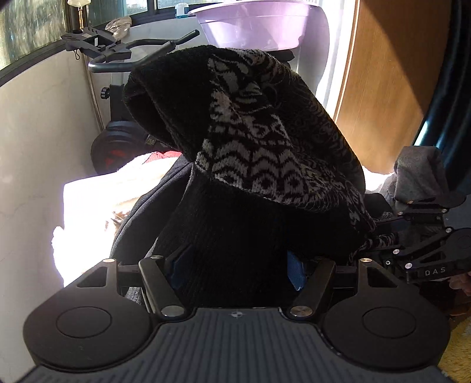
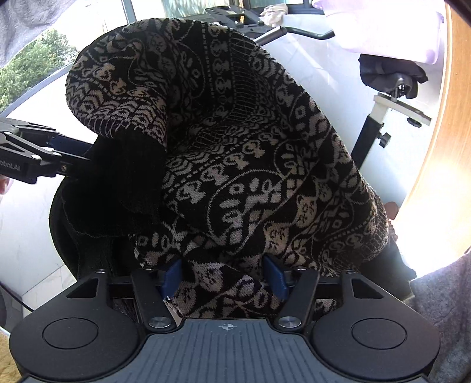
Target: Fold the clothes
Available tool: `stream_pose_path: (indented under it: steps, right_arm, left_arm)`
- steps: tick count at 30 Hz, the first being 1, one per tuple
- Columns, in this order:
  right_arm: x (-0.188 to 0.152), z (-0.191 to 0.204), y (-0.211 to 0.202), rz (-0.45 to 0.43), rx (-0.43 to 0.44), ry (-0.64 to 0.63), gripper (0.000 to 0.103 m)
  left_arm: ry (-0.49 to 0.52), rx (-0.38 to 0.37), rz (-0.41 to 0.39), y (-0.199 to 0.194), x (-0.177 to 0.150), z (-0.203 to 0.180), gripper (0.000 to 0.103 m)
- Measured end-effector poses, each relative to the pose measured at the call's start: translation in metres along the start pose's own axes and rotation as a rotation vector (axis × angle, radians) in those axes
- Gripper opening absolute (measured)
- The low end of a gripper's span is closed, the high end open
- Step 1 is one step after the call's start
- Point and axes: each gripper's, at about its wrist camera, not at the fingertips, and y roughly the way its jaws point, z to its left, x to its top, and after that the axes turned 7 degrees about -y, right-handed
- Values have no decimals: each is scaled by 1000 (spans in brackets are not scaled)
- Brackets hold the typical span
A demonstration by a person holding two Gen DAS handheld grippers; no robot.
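A black-and-grey patterned knit sweater (image 2: 235,141) hangs bunched in the air between the two tongs, filling most of both views. The right tongs (image 2: 223,277) have their blue pads (image 2: 172,275) set on either side of a patterned fold of the sweater; the knit fills the gap and the pads appear to press on it, so they pinch the sweater. The left tongs (image 1: 235,269) stand partly spread, with the sweater's plain black ribbed part lying between the blue pads (image 1: 294,272); whether those pads press on the cloth cannot be told. In the left wrist view the right tongs show at the right edge, meeting the sweater's hem; in the right wrist view the left tongs reach in from the left to the black cuff. Behind the sweater stand an exercise bike (image 1: 117,56), a lilac basin (image 1: 253,23) on a sill, and a wooden panel (image 1: 382,73).
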Motion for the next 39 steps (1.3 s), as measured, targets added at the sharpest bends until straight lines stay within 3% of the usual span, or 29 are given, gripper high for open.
stream_pose_path:
  steps: [2, 4, 7, 11, 17, 22, 26, 29, 31, 32, 33, 36, 39]
  right_arm:
    - [0, -1, -7, -19, -3, -2, 33]
    - [-1, -2, -16, -42, -10, -9, 20]
    - [-2, -8, -37, -110, -40, 15, 11]
    - [-3, -34, -71, -214, -77, 145, 7]
    - [-13, -76, -107, -282, -230, 260, 7]
    - [-25, -117, -110, -266, -384, 388, 6]
    - [-35, -137, -95, -191, -513, 409, 0]
    - [-46, -139, -88, -163, -433, 441, 3]
    - [-48, -128, -86, -159, -388, 393, 12]
    - [-49, -122, -85, -156, -365, 369, 24]
    - [-47, -113, -82, -152, -340, 339, 30]
    - [-45, -90, -76, -127, -282, 276, 33]
    - [-46, -75, -70, -100, -260, 256, 34]
  left_arm:
    - [-73, -8, -12, 0, 3, 6, 47]
    - [-137, -7, -18, -5, 6, 14, 14]
    - [-192, 31, -66, -25, 7, 27, 12]
    - [-197, 77, -130, -54, 3, 36, 11]
    - [-215, 121, -169, -93, -3, 54, 11]
    - [-225, 163, -128, -103, -21, 66, 11]
    - [-254, 193, -70, -90, -38, 69, 12]
    - [-204, 202, -27, -77, -45, 62, 14]
    - [-140, 230, -17, -69, -46, 53, 15]
    - [-107, 241, -24, -67, -47, 49, 15]
    - [-74, 250, -36, -66, -46, 46, 21]
    - [32, 294, -83, -63, -43, 37, 47]
    - [148, 309, -107, -55, -35, 28, 47]
